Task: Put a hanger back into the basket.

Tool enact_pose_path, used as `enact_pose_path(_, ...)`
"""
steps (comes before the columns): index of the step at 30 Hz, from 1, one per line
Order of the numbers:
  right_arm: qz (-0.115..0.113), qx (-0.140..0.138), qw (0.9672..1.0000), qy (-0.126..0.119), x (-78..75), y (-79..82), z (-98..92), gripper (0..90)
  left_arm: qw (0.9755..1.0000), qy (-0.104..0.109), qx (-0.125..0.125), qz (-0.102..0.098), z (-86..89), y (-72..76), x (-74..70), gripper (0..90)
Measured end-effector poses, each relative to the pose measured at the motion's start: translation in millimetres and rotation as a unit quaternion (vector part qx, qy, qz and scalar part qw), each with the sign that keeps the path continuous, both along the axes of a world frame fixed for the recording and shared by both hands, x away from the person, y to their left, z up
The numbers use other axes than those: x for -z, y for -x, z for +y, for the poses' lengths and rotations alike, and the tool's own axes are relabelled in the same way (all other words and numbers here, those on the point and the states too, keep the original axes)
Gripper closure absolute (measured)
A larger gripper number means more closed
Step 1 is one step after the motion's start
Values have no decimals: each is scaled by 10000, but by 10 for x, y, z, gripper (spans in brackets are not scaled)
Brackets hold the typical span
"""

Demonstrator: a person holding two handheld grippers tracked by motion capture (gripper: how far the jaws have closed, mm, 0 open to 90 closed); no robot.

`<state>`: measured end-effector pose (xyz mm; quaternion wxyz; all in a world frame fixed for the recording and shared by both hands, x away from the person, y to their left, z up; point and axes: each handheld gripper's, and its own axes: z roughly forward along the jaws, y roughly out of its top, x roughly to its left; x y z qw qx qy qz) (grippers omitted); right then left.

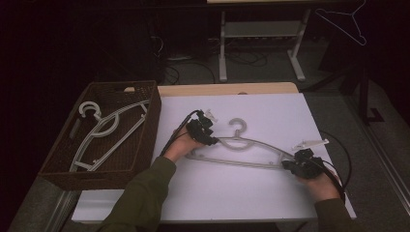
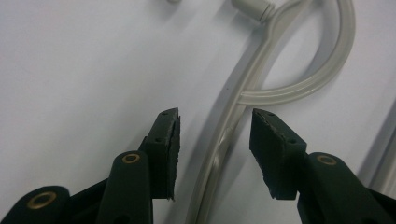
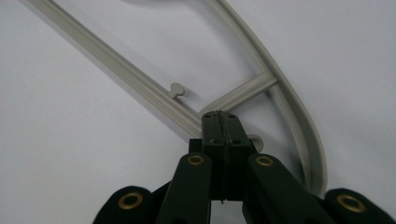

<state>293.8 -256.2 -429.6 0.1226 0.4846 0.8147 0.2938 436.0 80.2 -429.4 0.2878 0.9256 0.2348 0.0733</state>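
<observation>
Where the high view looks down on the white table (image 1: 232,188), a dark woven basket (image 1: 145,140) stands at its left edge with another pale hanger (image 1: 104,130) lying inside, and a third hanger (image 1: 345,21) hangs in the dark background at upper right above a metal table frame (image 1: 261,43). Nothing lies across the grey plastic hanger (image 1: 246,150) itself, which rests flat on the white surface near the middle, hook pointing away from the person. The left gripper (image 1: 209,137) sits at the hanger's left shoulder just below the hook, and the right gripper (image 1: 292,164) sits at its right end; black cables trail from both.

Seen from the left gripper view, the left gripper (image 2: 215,149) has its jaws apart, straddling the hanger's (image 2: 229,126) curved arm without the pads pressing on it. The plastic is pale, slightly translucent, and loops into the hook's base at upper right.

Along the right gripper view, the right gripper (image 3: 222,121) has its pads pressed tight together, their tips at the junction of the hanger's (image 3: 130,79) straight bottom bar and short brace. Whether they pinch plastic I cannot tell. A small peg stands on the bar.
</observation>
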Motion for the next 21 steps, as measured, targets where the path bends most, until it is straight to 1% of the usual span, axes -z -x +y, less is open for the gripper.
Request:
enact_pose_path(1, 33, 4, 10000, 15, 6, 2, 9, 899, 10000, -35, 34, 9, -6, -5, 11, 525)
enact_pose_path(3, -16, -43, 10000, 42, 19, -8, 10, 899, 10000, -80, 41, 9, -25, -3, 37, 525)
enact_pose_path(4, 73, 17, 10000, 12, 19, 1, 22, 899, 9999, -84, 64, 13, -33, -3, 45, 525)
enact_pose_path(5, 10, -47, 10000, 44, 29, -8, 16, 899, 10000, -76, 60, 19, -40, -3, 43, 529)
enact_pose_path(6, 63, -17, 10000, 18, 28, -4, 24, 899, 9999, -98, 93, -17, -45, -8, 40, 536)
enact_pose_path(8, 37, -55, 10000, 34, 32, -8, 24, 899, 9999, -91, 107, -39, -67, -9, 39, 566)
enact_pose_path(9, 22, -68, 10000, 38, 34, -11, 22, 899, 9998, -129, 137, -72, -75, -8, 35, 582)
enact_pose_path(10, 85, -26, 10000, 13, 30, -4, 28, 899, 9998, -127, 173, -63, -85, -7, 32, 602)
enact_pose_path(11, 6, -78, 10000, 39, 34, -12, 21, 899, 9997, -132, 194, -76, -95, -1, 32, 634)
enact_pose_path(12, 70, -27, 10000, 11, 30, -3, 27, 899, 9996, -138, 234, -84, -104, 3, 28, 665)
enact_pose_path(13, 70, -25, 10000, 7, 31, -3, 27, 899, 9995, -141, 245, -117, -112, 11, 30, 690)
enact_pose_path(14, 70, -28, 10000, 8, 31, -3, 27, 899, 9994, -169, 260, -165, -118, 15, 28, 706)
enact_pose_path(17, 64, -40, 10000, 11, 31, -3, 27, 898, 9992, -176, 306, -182, -114, 23, 24, 718)
enact_pose_path(20, 21, -52, 10000, -35, 24, 3, 31, 898, 9987, -216, 443, -111, -99, 33, 17, 735)
enact_pose_path(21, 16, -70, 10000, -20, 14, 5, 30, 898, 9987, -185, 471, -46, -94, 43, 16, 742)
